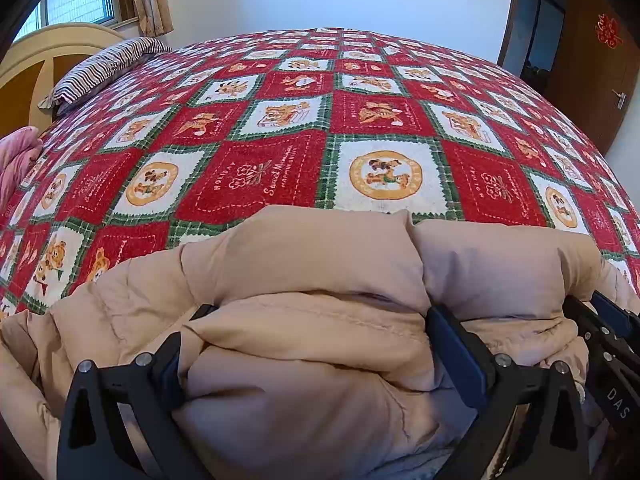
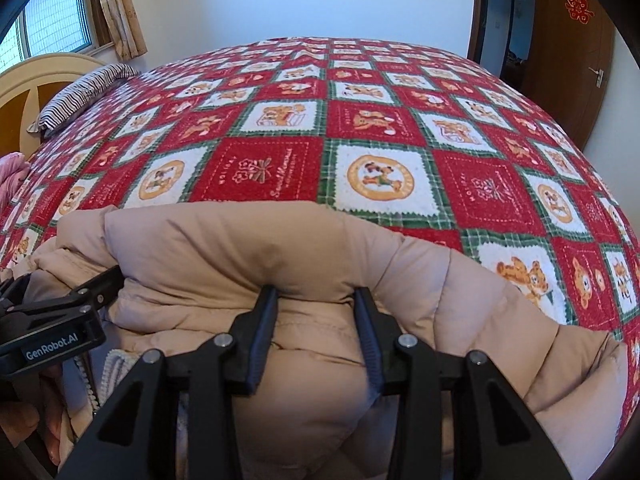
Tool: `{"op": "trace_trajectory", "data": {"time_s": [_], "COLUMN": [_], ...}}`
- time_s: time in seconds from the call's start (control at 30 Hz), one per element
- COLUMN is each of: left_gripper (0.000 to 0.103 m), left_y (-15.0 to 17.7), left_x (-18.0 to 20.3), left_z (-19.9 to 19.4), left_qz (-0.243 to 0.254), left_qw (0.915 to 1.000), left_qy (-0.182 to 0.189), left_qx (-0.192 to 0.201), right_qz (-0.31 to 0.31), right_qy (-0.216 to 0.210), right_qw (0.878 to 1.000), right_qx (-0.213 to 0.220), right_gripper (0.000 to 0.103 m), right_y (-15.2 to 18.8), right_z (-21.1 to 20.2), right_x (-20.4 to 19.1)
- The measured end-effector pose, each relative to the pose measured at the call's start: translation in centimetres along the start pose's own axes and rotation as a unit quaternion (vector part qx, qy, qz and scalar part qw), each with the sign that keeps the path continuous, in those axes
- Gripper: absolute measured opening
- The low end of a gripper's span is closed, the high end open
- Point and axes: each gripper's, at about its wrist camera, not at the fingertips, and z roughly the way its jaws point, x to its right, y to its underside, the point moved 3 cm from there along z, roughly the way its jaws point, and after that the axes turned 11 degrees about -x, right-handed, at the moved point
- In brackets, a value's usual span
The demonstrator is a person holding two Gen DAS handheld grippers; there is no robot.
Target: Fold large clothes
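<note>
My left claw [image 1: 316, 336] clamped wide on the puffy beige down jacket [image 1: 304, 264], my right claw [image 2: 316, 320] pinched its fold, red teddy-bear patchwork bedspread [image 1: 360, 120] at twelve o'clock

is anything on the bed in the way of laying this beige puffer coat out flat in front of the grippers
Nothing visible. Both the left gripper and right gripper already clamp the coat, and the bedspread beyond it is bare; the striped pillow lies far off by the headboard.
</note>
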Motion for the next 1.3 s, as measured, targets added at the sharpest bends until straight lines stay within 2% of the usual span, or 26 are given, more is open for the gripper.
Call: {"op": "trace_trajectory", "data": {"time_s": [0.6, 0.7, 0.77, 0.8, 0.83, 0.87, 0.93, 0.97, 1.07, 1.17, 1.3], "left_gripper": [0.102, 0.102, 0.102, 0.102, 0.102, 0.102, 0.102, 0.102, 0.102, 0.102, 0.102], "left_y": [-0.3, -0.6, -1.4, -1.7, -1.6, -1.3, 0.1, 1.1, 5.9, 12.6, 21.2], "left_x": [0.2, 0.6, 0.3, -0.2, -0.8, -1.5, -2.8, -3.5, -6.2, -9.5, -12.5], "left_z": [0.3, 0.3, -0.8, -2.5, -4.9, -7.1, -10.2, -11.4, -14.9, -17.2, -18.5], "left_qz": [0.002, 0.013, 0.018, 0.017, 0.014, 0.017, 0.028, 0.032, 0.040, 0.036, 0.036], "left_qw": [0.9999, 0.9996, 0.9993, 0.9996, 0.9997, 0.9992, 0.9983, 0.9979, 0.9960, 0.9968, 0.9979], "left_qy": [-0.010, -0.022, -0.018, -0.019, -0.012, 0.001, 0.008, 0.003, -0.007, 0.003, -0.001], "left_qx": [0.001, -0.010, -0.029, -0.016, 0.013, 0.036, 0.051, 0.056, 0.080, 0.071, 0.053], "right_qz": [-0.005, -0.008, -0.015, -0.020, -0.025, -0.018, 0.003, 0.004, 0.006, 0.022, 0.027], "right_qy": [0.011, 0.015, 0.015, 0.009, 0.006, 0.012, 0.010, 0.004, 0.006, -0.015, -0.007], "right_qw": [1.000, 1.000, 1.000, 1.000, 1.000, 1.000, 1.000, 1.000, 1.000, 1.000, 0.999], "right_qx": [-0.004, -0.005, -0.010, -0.014, -0.017, -0.012, 0.020, 0.030, 0.013, -0.011, -0.016], "right_gripper": [0.044, 0.044, 0.044, 0.045, 0.052, 0.067, 0.080, 0.080, 0.080, 0.080, 0.080], "right_y": [-0.2, -0.3, -0.4, -0.5, -0.5, -0.2, 1.1, 2.3, 6.9, 12.3, 19.8], "right_z": [0.3, 0.3, 0.1, -0.3, -1.2, -2.4, -5.9, -7.5, -10.4, -12.2, -15.3], "right_x": [-0.5, -0.5, -0.5, -0.3, 0.1, 0.7, 2.1, 2.7, 4.4, 6.0, 7.2]}}
